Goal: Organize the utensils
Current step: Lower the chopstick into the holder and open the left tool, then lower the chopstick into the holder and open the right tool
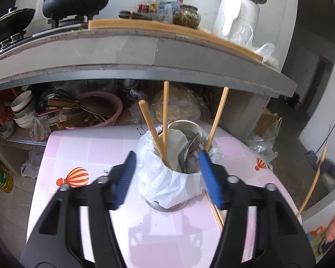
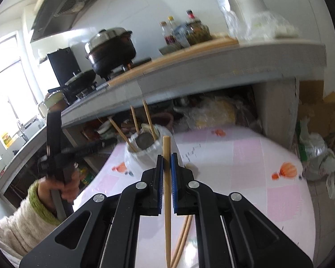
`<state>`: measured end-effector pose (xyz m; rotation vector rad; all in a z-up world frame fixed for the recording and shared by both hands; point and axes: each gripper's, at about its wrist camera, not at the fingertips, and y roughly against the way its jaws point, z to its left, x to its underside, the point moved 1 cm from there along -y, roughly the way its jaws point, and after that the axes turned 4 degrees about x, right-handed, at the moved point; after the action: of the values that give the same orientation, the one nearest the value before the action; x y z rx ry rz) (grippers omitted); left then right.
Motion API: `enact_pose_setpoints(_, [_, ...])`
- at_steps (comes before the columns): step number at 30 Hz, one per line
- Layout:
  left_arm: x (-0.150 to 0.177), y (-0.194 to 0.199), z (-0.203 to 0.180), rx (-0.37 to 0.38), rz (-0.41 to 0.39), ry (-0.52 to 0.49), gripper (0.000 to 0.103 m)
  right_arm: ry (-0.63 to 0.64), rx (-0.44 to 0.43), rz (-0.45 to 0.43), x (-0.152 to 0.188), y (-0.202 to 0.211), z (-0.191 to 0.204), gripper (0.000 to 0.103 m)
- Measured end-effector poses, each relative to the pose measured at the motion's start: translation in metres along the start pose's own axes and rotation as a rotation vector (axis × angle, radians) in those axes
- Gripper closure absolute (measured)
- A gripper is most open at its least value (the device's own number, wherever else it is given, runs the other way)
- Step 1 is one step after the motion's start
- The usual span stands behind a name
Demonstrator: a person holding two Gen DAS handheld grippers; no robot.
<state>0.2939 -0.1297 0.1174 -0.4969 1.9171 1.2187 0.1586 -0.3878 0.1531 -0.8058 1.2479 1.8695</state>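
A metal utensil holder (image 1: pixel 167 203) lined with a white plastic bag stands on the pink table (image 1: pixel 78 147). It holds three upright wooden chopsticks (image 1: pixel 165 111) and several spoons (image 1: pixel 189 147). My left gripper (image 1: pixel 167 154) is open, with one blue pad on each side of the holder's rim and nothing pressed between them. In the right wrist view my right gripper (image 2: pixel 166 157) is shut on one chopstick (image 2: pixel 166 189), held lengthwise above the table short of the holder (image 2: pixel 145 149). More loose chopsticks (image 2: pixel 183 234) lie on the table under it.
A grey counter (image 1: pixel 131 51) overhangs the table's far edge, with a wooden board, bottles, a black pot and a white appliance on it. Bowls and a pink basin (image 1: pixel 114 111) crowd the shelf below. Bags and boxes sit on the floor to the right.
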Motion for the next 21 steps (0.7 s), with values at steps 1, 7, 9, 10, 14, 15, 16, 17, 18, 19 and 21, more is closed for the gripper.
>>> enact_pose_setpoints(1, [0.001,0.006,0.001,0.003,-0.014,0.001,0.041,0.006,-0.011,-0.014,-0.009,0.001,0.003,0.096])
enact_pose_setpoints(7, [0.016,0.043,0.013,-0.005,-0.089,0.036,0.03,0.047,-0.084,-0.115,-0.072,0.002,0.03,0.096])
enact_pose_setpoints(9, [0.027,0.056,0.021,-0.012,-0.108,0.056,0.029,0.045,-0.122,-0.142,-0.095,-0.002,0.039,0.096])
enact_pose_setpoints(10, [0.032,0.062,0.025,-0.022,-0.116,0.066,0.029,0.041,-0.143,-0.154,-0.108,-0.006,0.043,0.096])
enact_pose_setpoints(14, [0.055,0.082,0.04,-0.049,-0.134,0.091,0.026,0.031,-0.197,-0.178,-0.148,-0.03,0.06,0.096])
enact_pose_setpoints(15, [0.061,0.086,0.044,-0.061,-0.134,0.097,0.026,0.031,-0.203,-0.182,-0.154,-0.037,0.064,0.096])
enact_pose_setpoints(16, [0.068,0.091,0.05,-0.074,-0.133,0.106,0.026,0.034,-0.206,-0.184,-0.16,-0.046,0.067,0.096])
enact_pose_setpoints(17, [0.072,0.093,0.054,-0.082,-0.132,0.115,0.026,0.039,-0.207,-0.181,-0.164,-0.056,0.071,0.096])
enact_pose_setpoints(18, [0.078,0.097,0.06,-0.093,-0.129,0.132,0.026,0.044,-0.204,-0.18,-0.167,-0.064,0.074,0.096])
enact_pose_setpoints(19, [0.083,0.1,0.066,-0.102,-0.126,0.15,0.026,0.052,-0.201,-0.177,-0.168,-0.074,0.078,0.096])
enact_pose_setpoints(21, [0.09,0.104,0.075,-0.117,-0.121,0.174,0.026,0.066,-0.207,-0.169,-0.168,-0.094,0.085,0.096])
